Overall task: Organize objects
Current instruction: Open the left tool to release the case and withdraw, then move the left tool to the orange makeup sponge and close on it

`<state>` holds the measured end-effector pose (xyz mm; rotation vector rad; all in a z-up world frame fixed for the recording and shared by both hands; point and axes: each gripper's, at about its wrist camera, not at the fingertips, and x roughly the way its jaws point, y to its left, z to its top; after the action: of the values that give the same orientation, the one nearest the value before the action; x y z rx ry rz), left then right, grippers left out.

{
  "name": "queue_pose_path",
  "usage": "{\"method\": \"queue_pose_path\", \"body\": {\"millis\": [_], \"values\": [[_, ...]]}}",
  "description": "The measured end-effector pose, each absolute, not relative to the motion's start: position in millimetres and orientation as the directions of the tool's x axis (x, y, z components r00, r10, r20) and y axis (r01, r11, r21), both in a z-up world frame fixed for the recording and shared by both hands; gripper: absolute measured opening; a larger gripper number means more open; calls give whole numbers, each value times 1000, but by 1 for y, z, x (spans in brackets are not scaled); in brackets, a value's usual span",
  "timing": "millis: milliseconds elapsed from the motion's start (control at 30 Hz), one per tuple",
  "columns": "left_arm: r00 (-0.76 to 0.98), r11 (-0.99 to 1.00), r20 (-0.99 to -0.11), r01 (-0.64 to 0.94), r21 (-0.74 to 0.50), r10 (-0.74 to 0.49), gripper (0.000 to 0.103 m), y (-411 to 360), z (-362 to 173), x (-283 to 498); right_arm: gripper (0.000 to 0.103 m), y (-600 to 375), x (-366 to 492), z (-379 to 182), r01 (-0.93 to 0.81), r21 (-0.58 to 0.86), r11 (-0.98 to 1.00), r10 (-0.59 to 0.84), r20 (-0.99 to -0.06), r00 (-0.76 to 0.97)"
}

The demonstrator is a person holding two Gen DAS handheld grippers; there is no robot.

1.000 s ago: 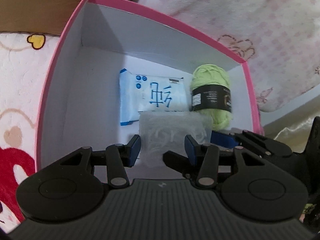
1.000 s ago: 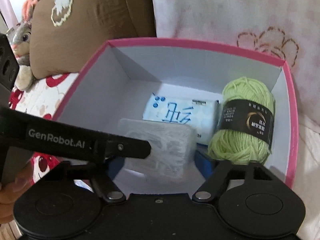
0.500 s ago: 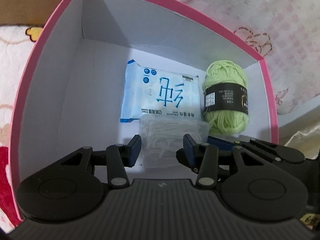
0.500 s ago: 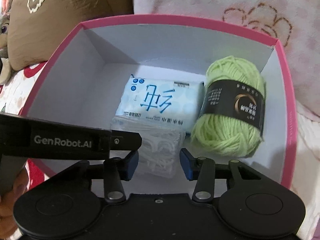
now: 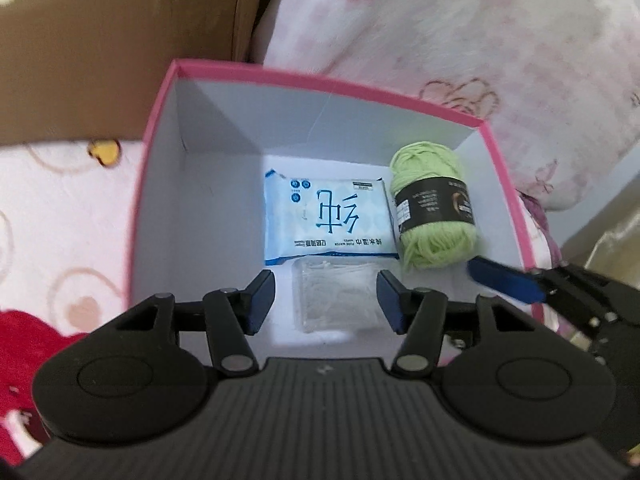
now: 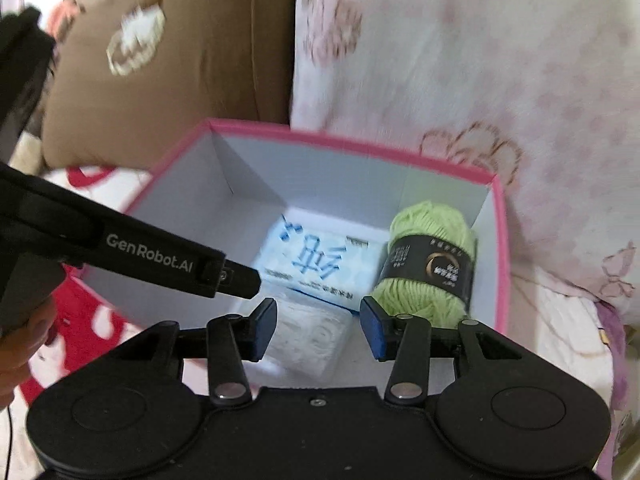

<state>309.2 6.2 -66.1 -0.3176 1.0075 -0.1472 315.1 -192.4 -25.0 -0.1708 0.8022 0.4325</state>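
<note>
Here, both grippers hang over a pink-rimmed box [image 5: 505,168] with white inner walls, which sits on a pale bedspread [image 5: 60,208] printed with hearts and red shapes. On the box floor lie three things. A blue-and-white wipes pack [image 5: 326,224] lies flat near the middle, its printed face up. A ball of light green yarn [image 5: 434,208] with a black paper band lies just to the right of it, touching or nearly touching the pack's edge and close to the right wall. A clear plastic bag [image 5: 336,296] of small white items lies in front of the wipes pack, its far edge meeting the pack's near edge. The left gripper [image 5: 326,300] points steeply down at this bag; its blue-padded jaws are parting, and the bag shows between them from above, but the pads stand clear of its sides, so nothing is pinched. The right gripper [image 6: 318,330] does likewise from the other side: its jaws are also opening, the same bag [image 6: 308,340] is seen in the gap, and neither pad presses on it. In the left wrist view the right gripper's blue fingertip reaches in over the box's right rim, just beside the yarn. In the right wrist view the left gripper's black finger crosses the picture above the box's left wall, and a hand [image 6: 24,344] grips its handle at the left edge. Behind the box stand a brown cushion [image 6: 168,64] and a pink floral quilt [image 6: 480,80].
</note>
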Motion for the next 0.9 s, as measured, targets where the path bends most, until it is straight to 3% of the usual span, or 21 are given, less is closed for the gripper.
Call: {"method": "queue_pose_path", "body": {"millis": [667,833,900], "values": [[510,963,-820,194,-186,-261,65,0,50,173,64,-203,155,75,-551,39,834,450,-626,637],[491,951,-819,225,-211,-298,66,6,59,146,75,-210,127,78,-556,40,830,453,-630,631],[497,947,-811,239,-213,-308,72,7,59,135,78,-213,118,75,-553,45,832,452,-633,628]]}}
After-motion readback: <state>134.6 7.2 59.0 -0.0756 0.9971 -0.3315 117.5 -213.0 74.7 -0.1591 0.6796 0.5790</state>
